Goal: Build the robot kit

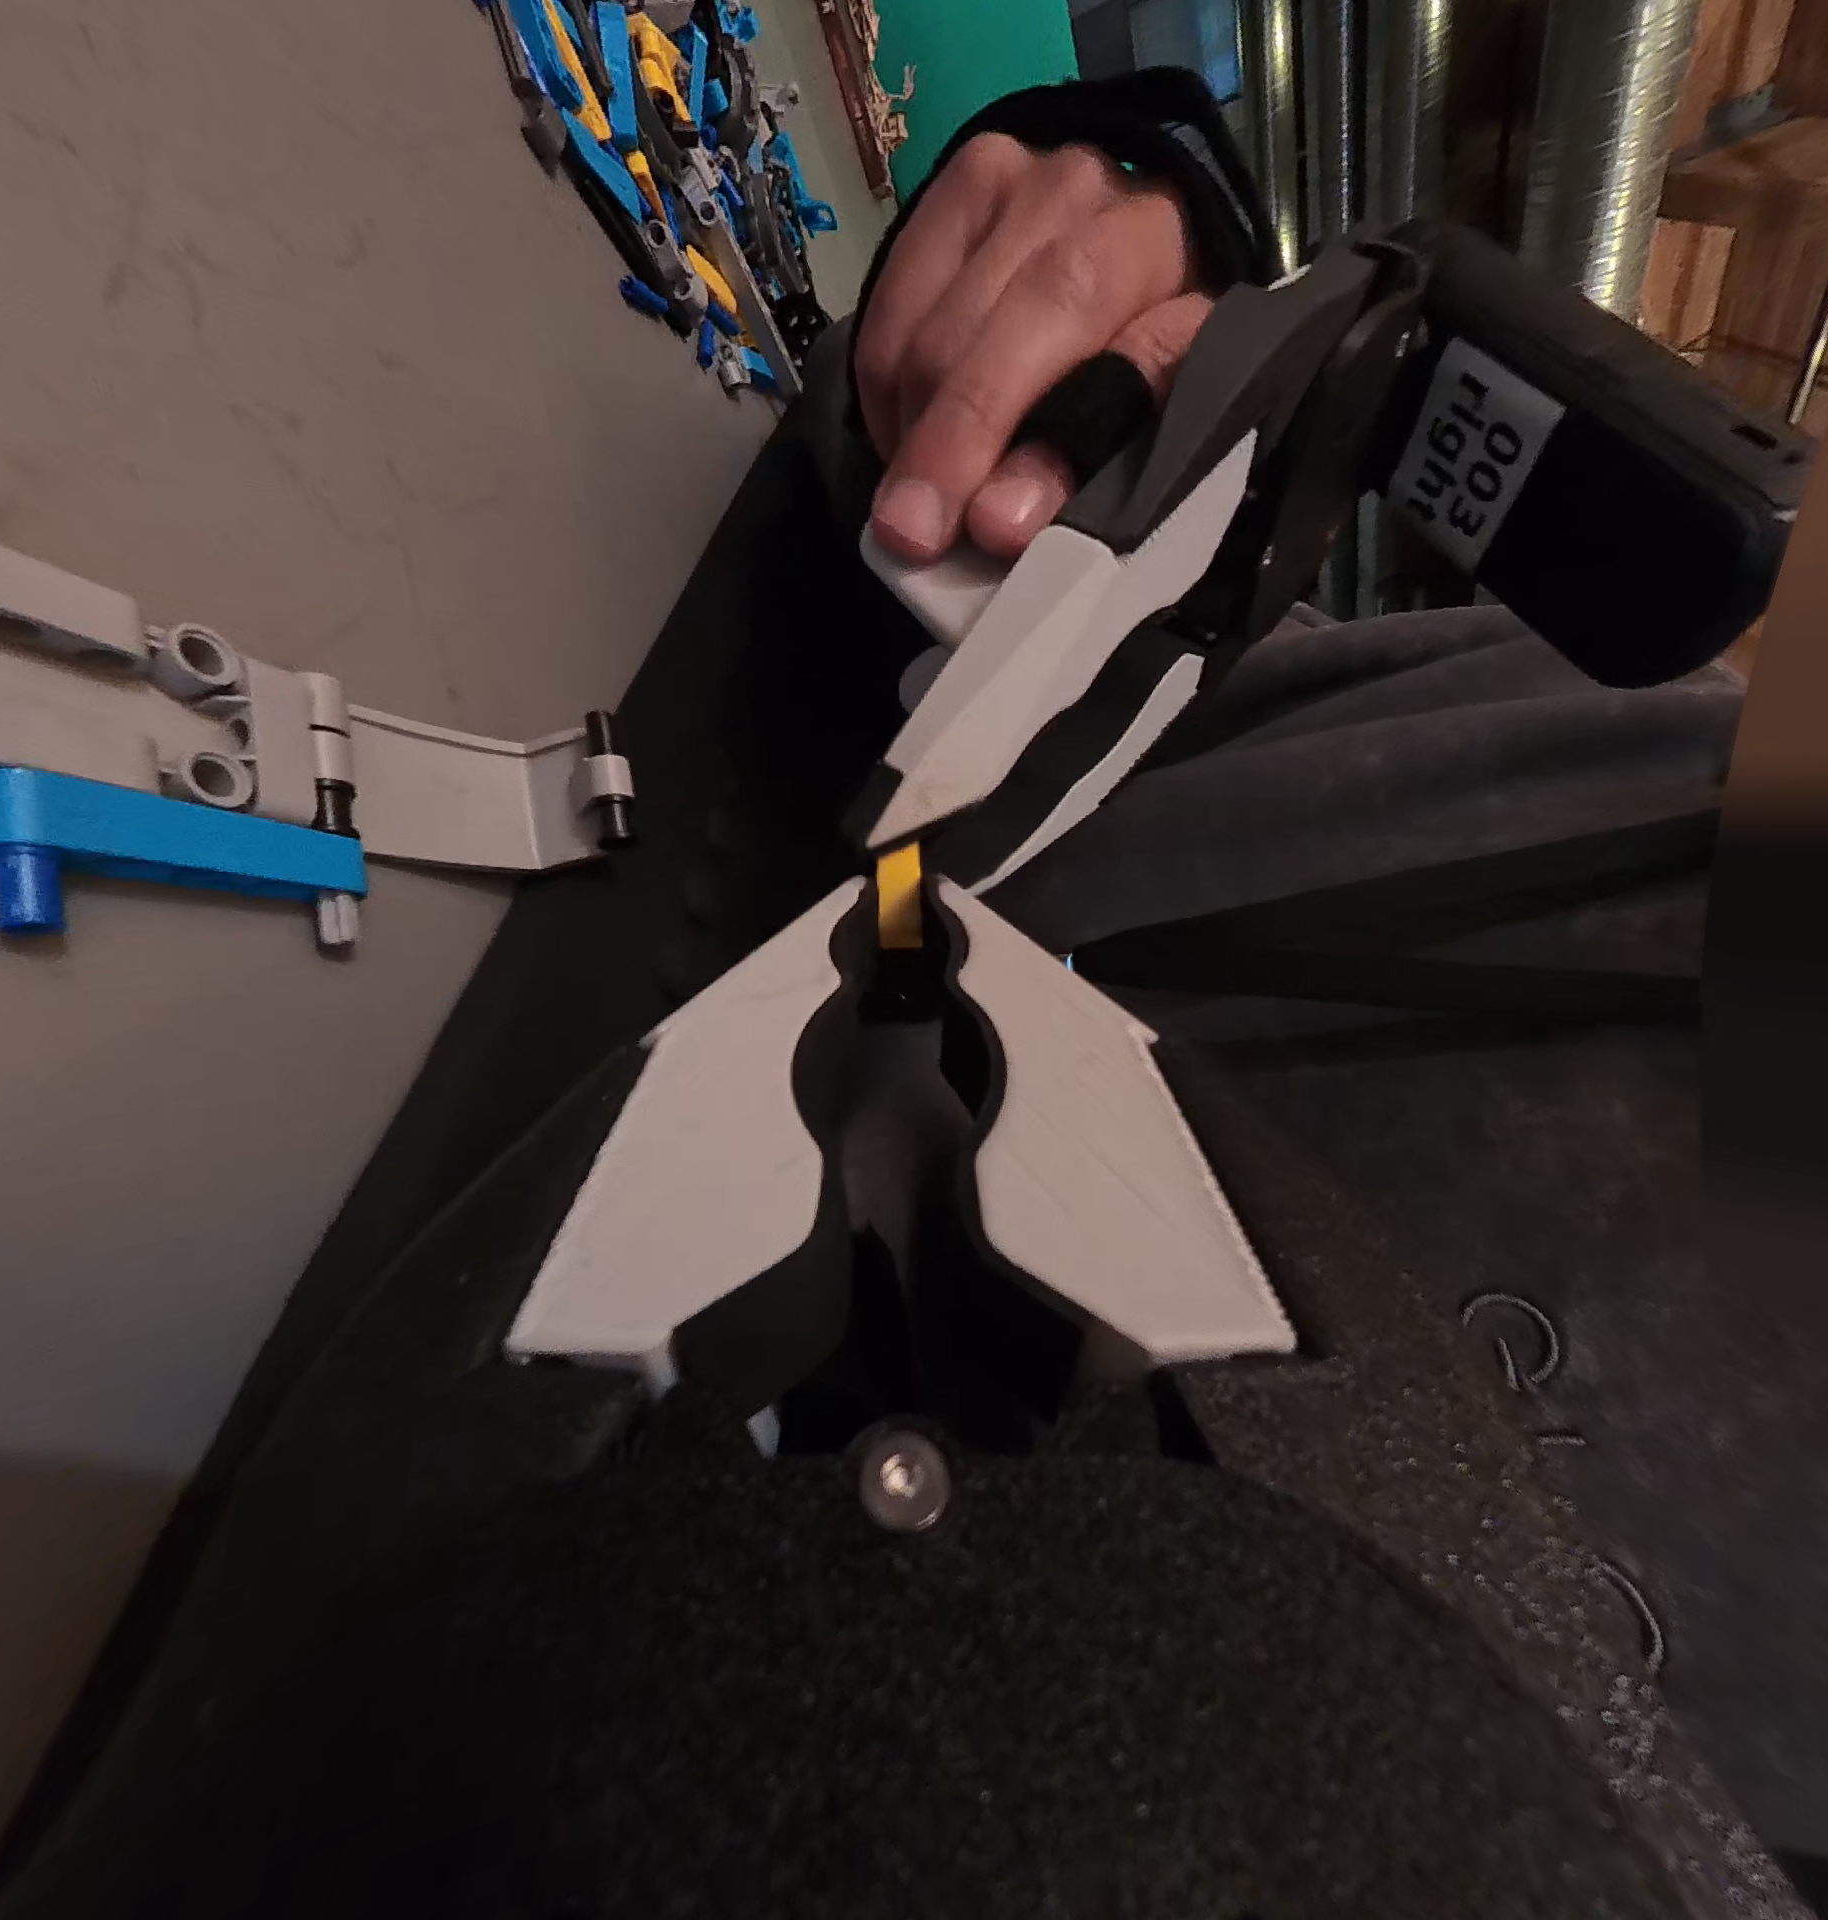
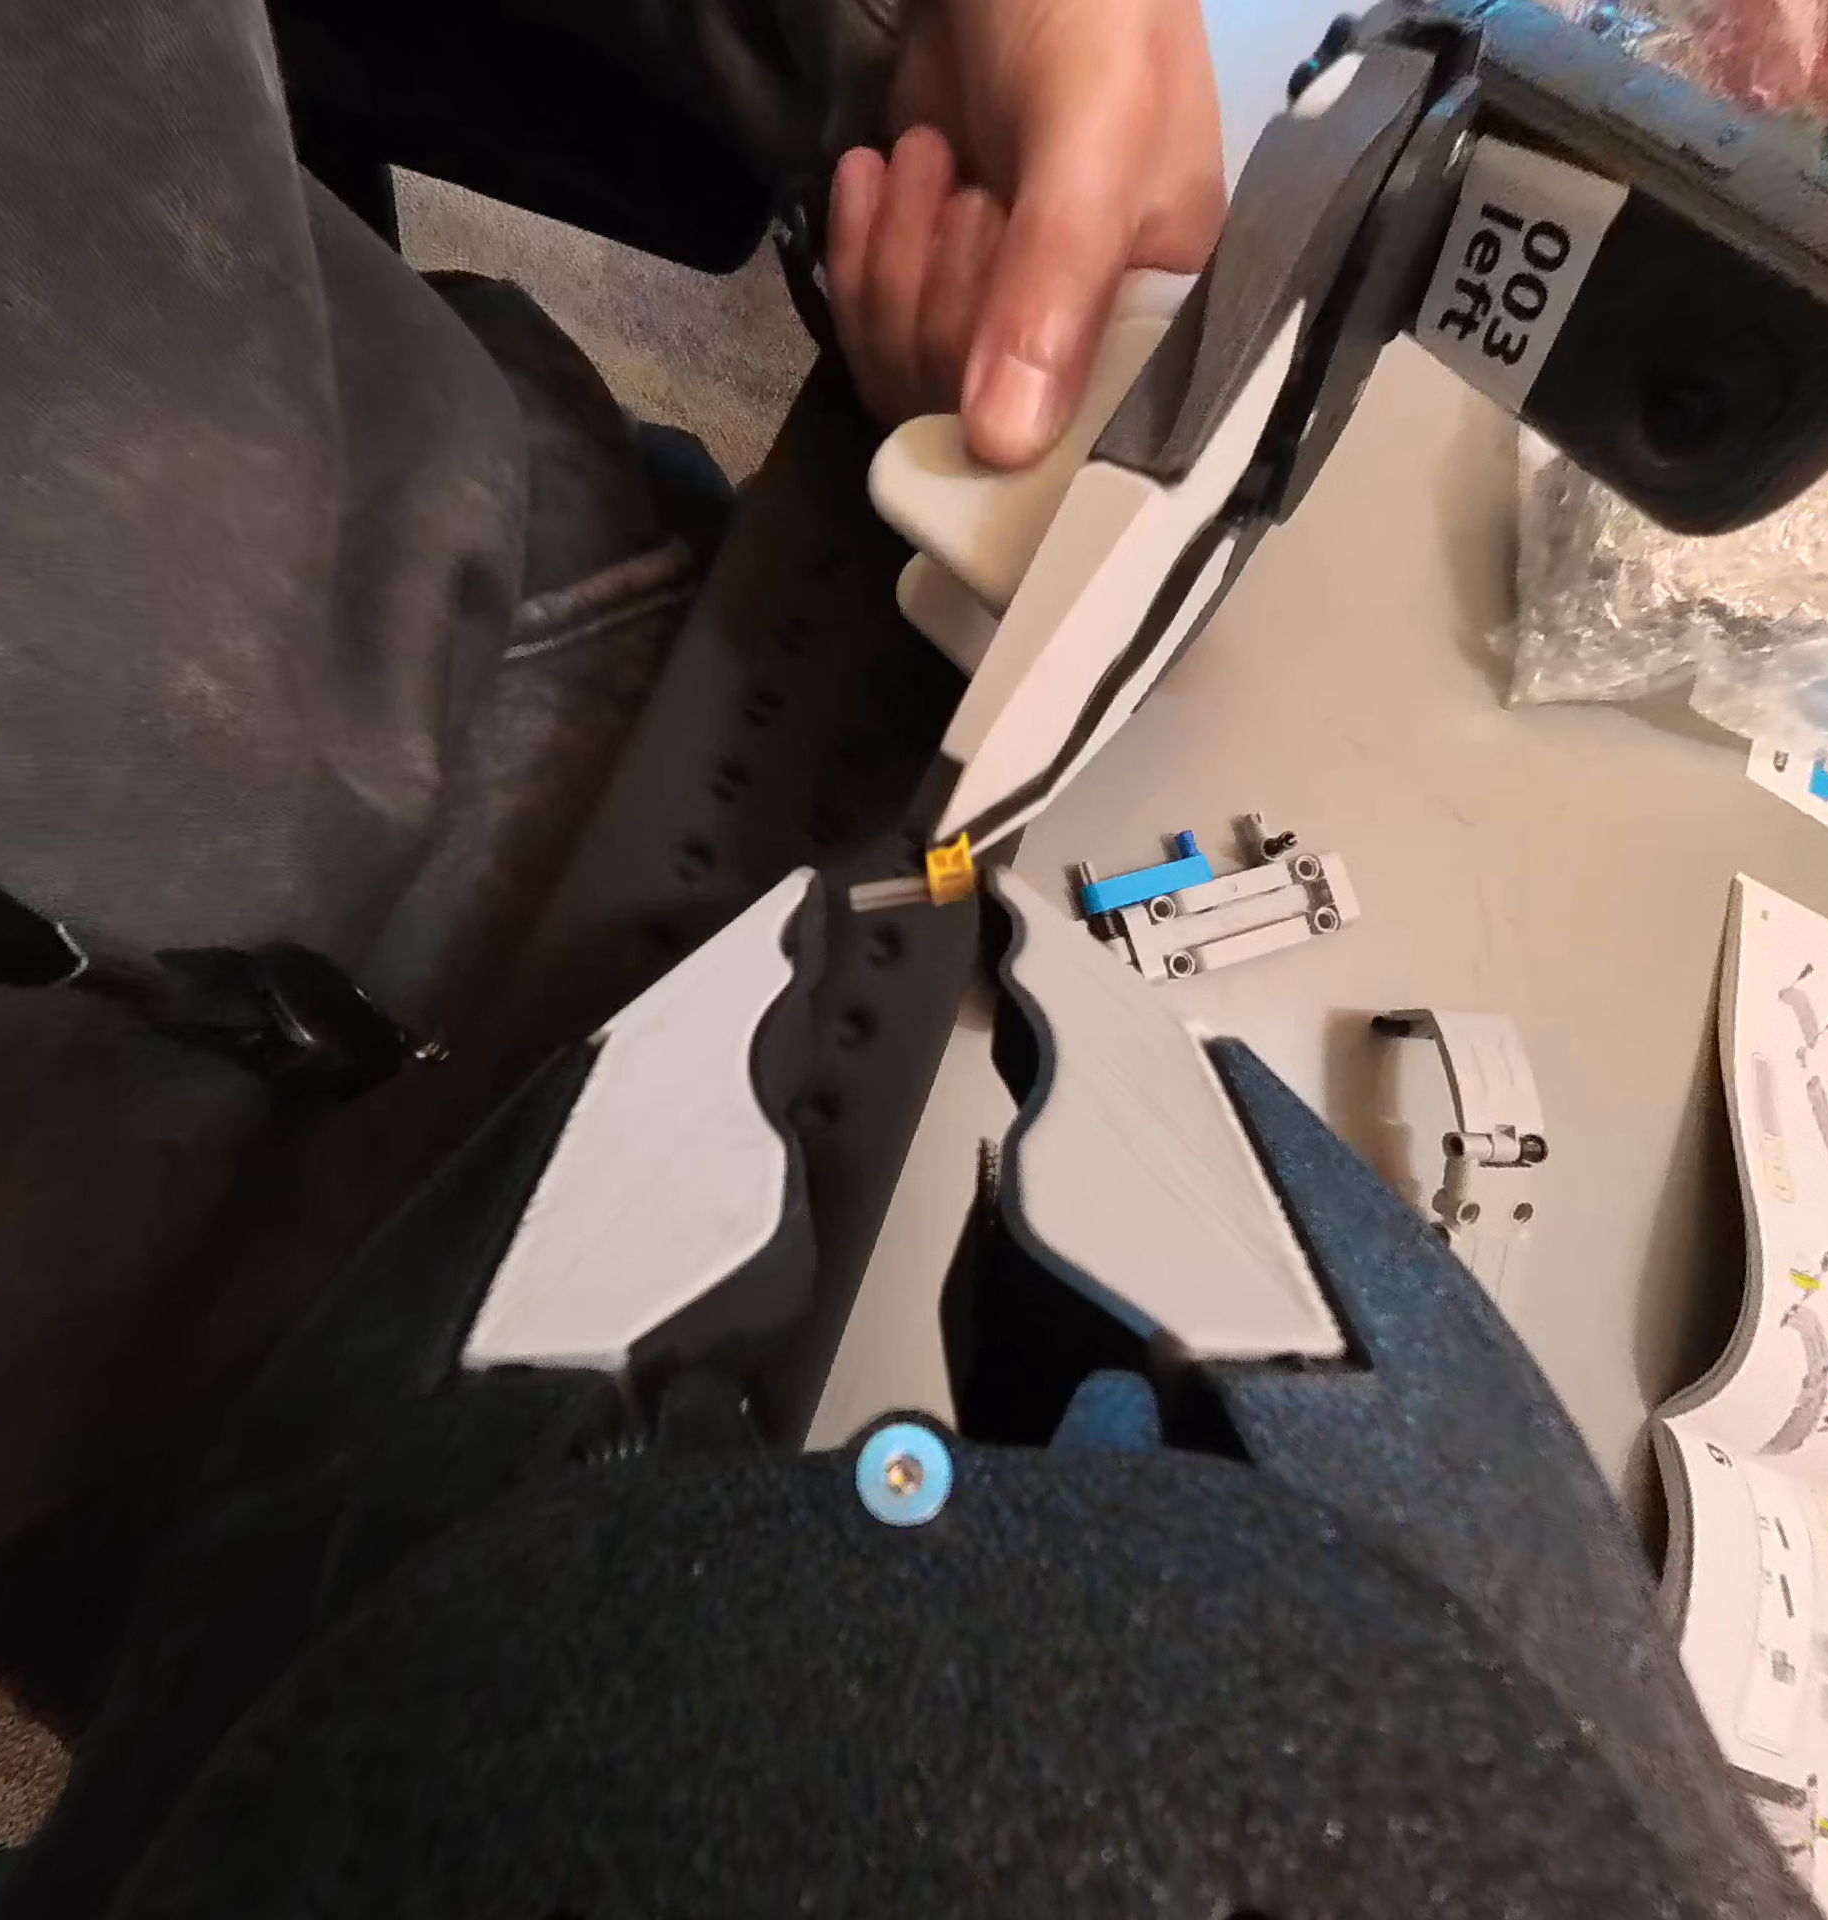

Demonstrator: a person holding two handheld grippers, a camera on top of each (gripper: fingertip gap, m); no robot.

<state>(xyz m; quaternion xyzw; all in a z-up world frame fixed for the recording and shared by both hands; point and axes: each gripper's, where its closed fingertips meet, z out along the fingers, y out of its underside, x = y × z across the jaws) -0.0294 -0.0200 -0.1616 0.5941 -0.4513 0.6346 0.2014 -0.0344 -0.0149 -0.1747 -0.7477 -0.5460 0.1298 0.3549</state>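
Note:
A small yellow bush piece [image 1: 899, 902] sits between the fingertips of my left gripper [image 1: 899, 896], which is shut on it just off the table's black edge. In the right wrist view the yellow piece [image 2: 948, 875] is on the end of a short grey axle [image 2: 889, 894]. The left gripper [image 2: 954, 836] comes down from the upper right and pinches the piece. My right gripper [image 2: 899, 883] is open, with its fingertips on either side of the axle and bush. In the left wrist view the right gripper [image 1: 931, 857] meets the piece from above. A hand holds each gripper.
A grey and blue beam assembly [image 2: 1216, 914] lies on the beige table [image 2: 1409, 727] and shows in the left wrist view [image 1: 266, 790]. A curved grey panel part [image 2: 1481, 1101], an open instruction booklet [image 2: 1783, 1299] and plastic bags [image 2: 1668, 613] are to the right. A pile of blue and yellow parts [image 1: 671, 166] lies farther off. Less than 4 cm separates the two grippers' tips.

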